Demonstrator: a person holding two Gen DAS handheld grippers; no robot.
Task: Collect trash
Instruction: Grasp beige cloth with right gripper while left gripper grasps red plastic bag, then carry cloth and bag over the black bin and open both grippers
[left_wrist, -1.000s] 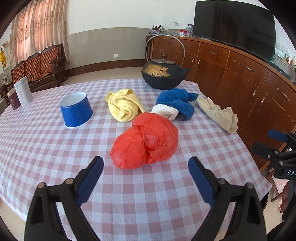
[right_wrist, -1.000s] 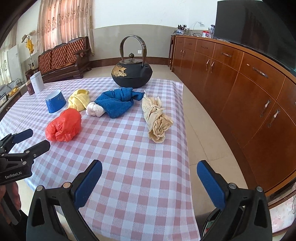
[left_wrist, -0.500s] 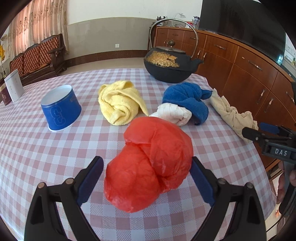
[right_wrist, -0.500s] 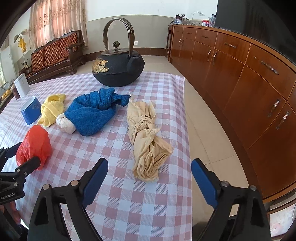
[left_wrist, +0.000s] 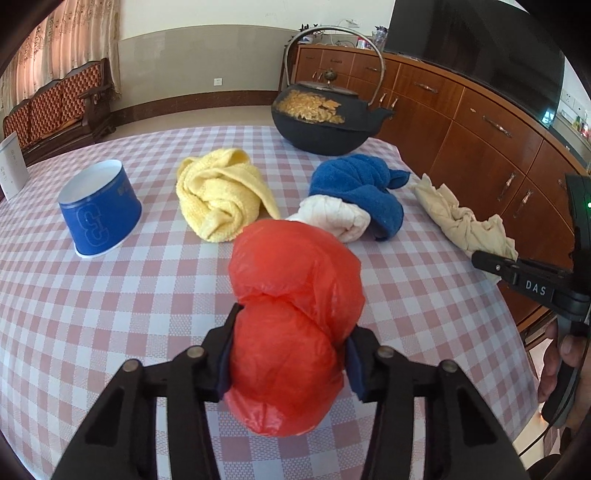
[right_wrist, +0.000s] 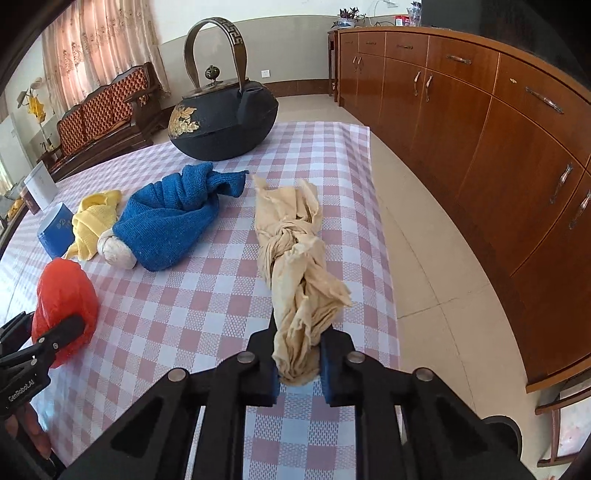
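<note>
A crumpled red plastic bag (left_wrist: 291, 280) lies on the checked tablecloth (left_wrist: 110, 314). My left gripper (left_wrist: 290, 354) is closing on its near end, and both blue pads press into its sides. A knotted beige cloth (right_wrist: 295, 251) stretches along the table's right edge. My right gripper (right_wrist: 297, 363) is closing on its near end, which is pinched between the pads. The right wrist view also shows the red bag (right_wrist: 64, 288) and the left gripper (right_wrist: 44, 343) at the far left.
Behind the bag lie a yellow towel (left_wrist: 218, 195), a blue towel (left_wrist: 362, 188) and a white wad (left_wrist: 336, 218). An upturned blue cup (left_wrist: 99, 214) stands left, a black iron teapot (left_wrist: 321, 118) at the back. Wooden cabinets (right_wrist: 498, 147) run along the right.
Both grippers moved forward over their items and their jaws came together, the left onto the red bag, the right onto the beige cloth's near end.
</note>
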